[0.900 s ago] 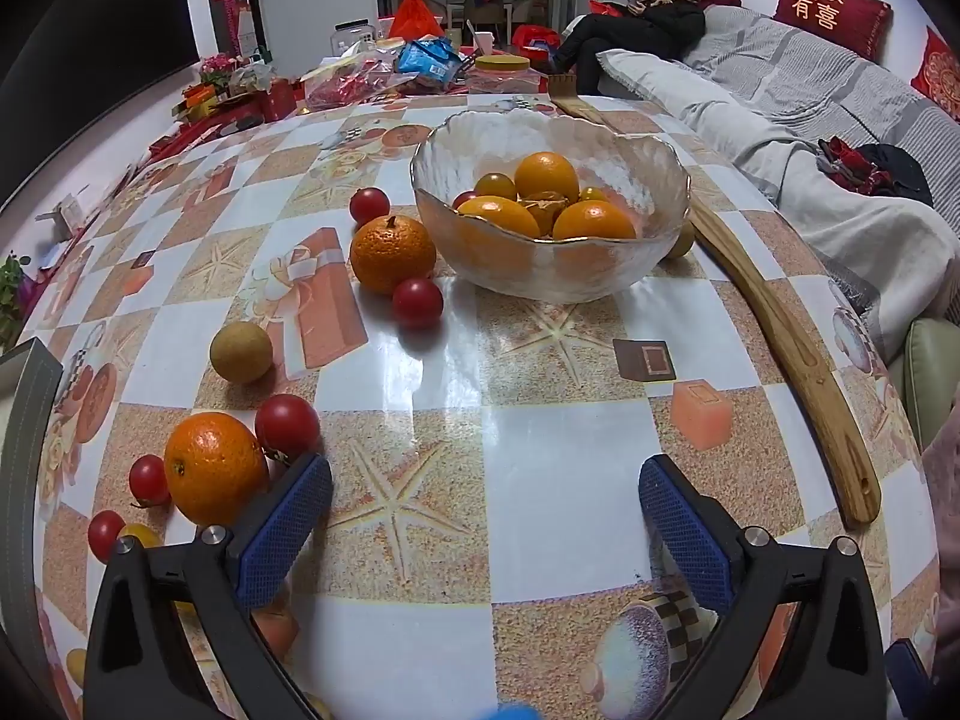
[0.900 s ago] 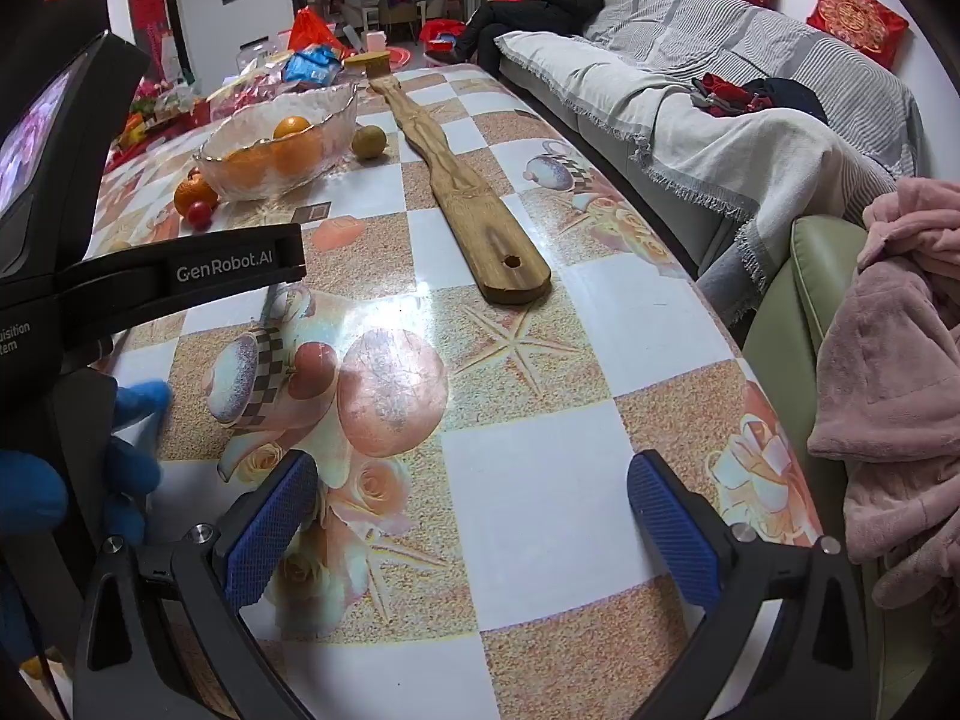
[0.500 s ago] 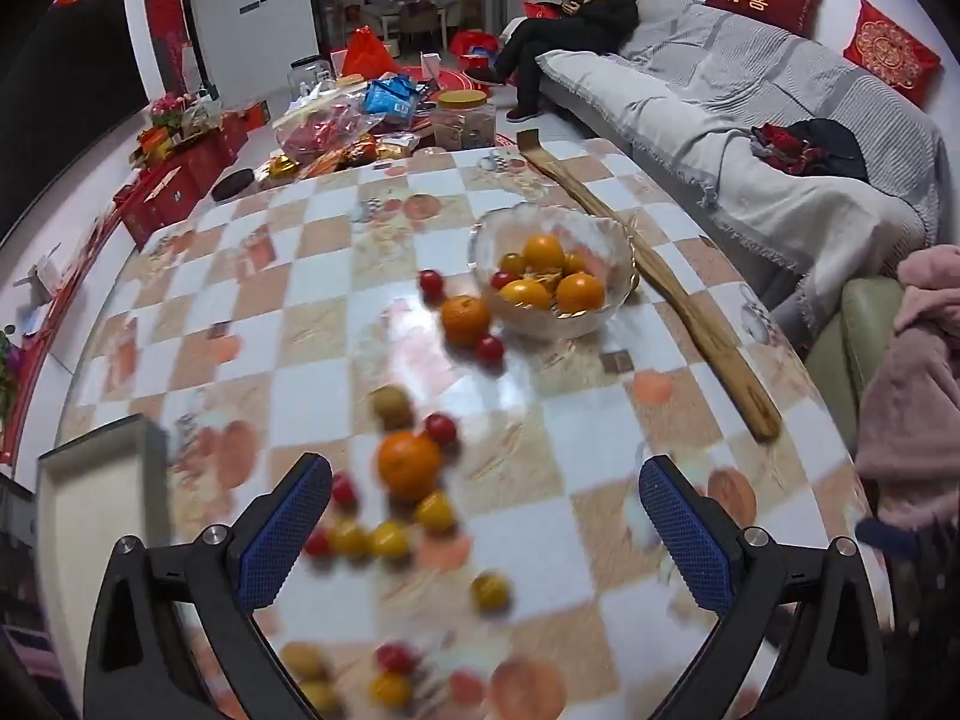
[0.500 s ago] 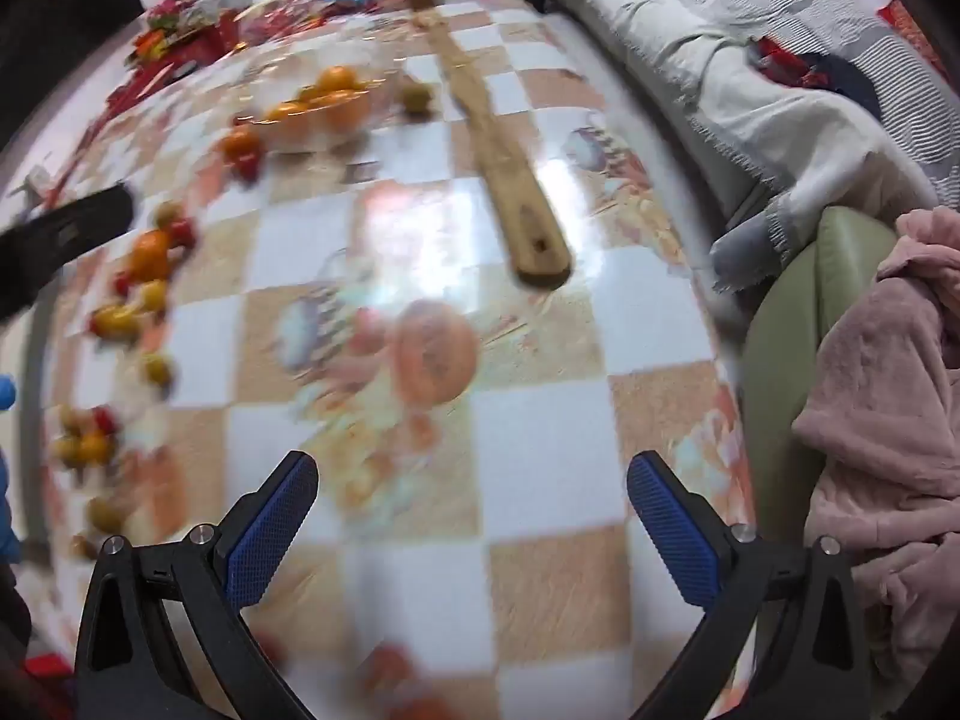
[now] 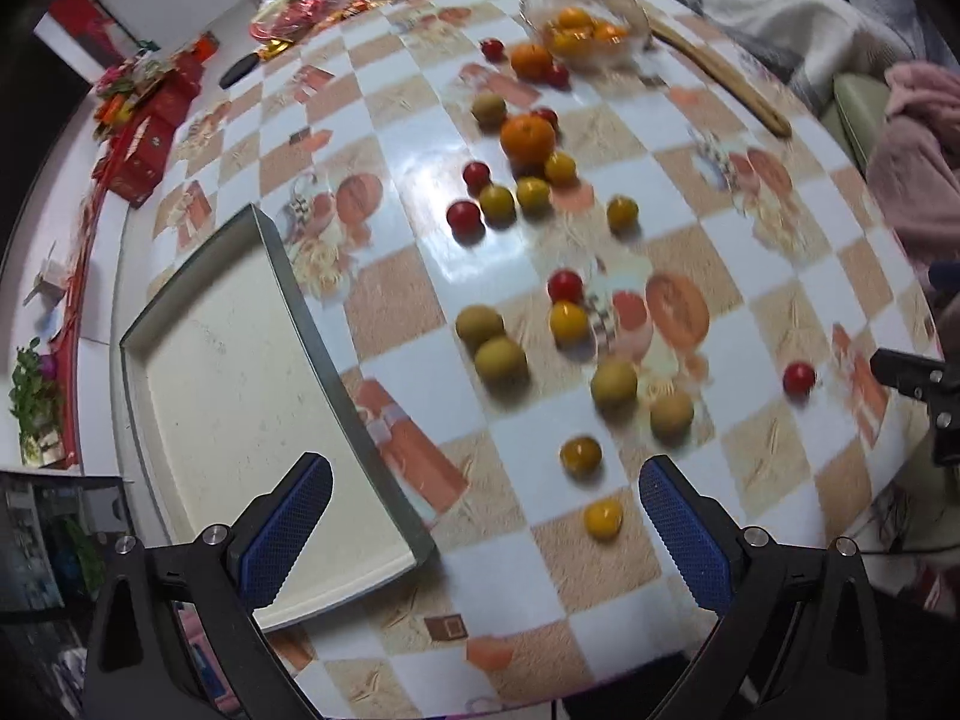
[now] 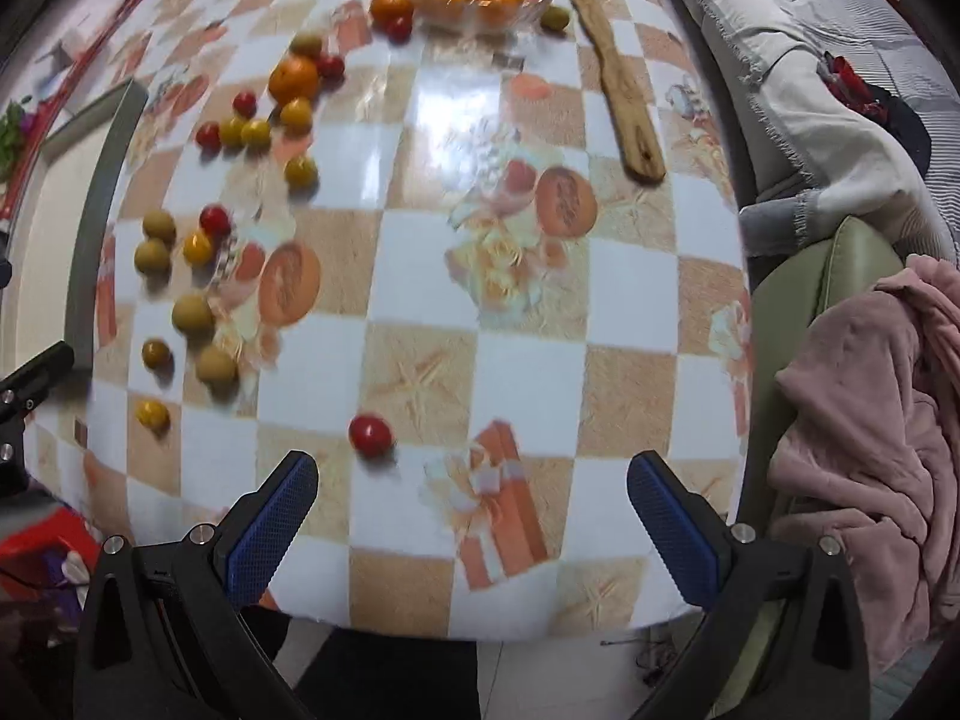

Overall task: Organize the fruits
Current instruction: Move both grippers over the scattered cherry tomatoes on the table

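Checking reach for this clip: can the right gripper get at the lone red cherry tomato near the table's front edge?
Probably yes: the right gripper is open, and the red cherry tomato sits alone just ahead, nothing between them.

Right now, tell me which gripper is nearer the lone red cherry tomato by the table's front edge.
Right. The lone red cherry tomato lies just ahead of the right gripper, toward its left finger; the left gripper hangs well left of it, beside the tray.
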A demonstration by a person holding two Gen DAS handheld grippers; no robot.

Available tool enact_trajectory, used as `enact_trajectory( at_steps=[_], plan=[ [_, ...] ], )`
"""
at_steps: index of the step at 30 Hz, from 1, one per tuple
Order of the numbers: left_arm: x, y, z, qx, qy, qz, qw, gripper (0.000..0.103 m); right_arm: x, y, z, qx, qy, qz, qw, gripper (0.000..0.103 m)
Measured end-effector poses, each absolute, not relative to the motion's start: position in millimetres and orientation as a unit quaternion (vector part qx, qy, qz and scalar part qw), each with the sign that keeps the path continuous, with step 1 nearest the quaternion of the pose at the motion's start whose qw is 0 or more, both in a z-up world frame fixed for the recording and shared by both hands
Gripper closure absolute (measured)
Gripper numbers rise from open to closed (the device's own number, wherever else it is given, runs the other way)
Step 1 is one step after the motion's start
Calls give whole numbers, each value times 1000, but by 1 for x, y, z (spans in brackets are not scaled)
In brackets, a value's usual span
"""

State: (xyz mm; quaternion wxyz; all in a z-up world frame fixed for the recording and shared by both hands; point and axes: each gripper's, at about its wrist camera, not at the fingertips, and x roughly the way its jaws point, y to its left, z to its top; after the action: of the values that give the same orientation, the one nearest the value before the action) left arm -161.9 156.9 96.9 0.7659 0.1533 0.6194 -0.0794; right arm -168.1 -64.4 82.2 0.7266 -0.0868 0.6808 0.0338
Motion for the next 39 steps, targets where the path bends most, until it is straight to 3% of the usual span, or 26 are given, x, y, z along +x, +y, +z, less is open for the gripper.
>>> enact_trajectory(
  at_steps=[29, 39],
  plan=[
    [-184, 152, 120, 43, 639, 38, 767, 0, -156, -61, 101, -103, 664, 177, 719, 0],
    [-193, 149, 107, 39, 647, 23, 761, 0, -159, -58, 107, -82, 658, 144, 735, 0]
  ],
)
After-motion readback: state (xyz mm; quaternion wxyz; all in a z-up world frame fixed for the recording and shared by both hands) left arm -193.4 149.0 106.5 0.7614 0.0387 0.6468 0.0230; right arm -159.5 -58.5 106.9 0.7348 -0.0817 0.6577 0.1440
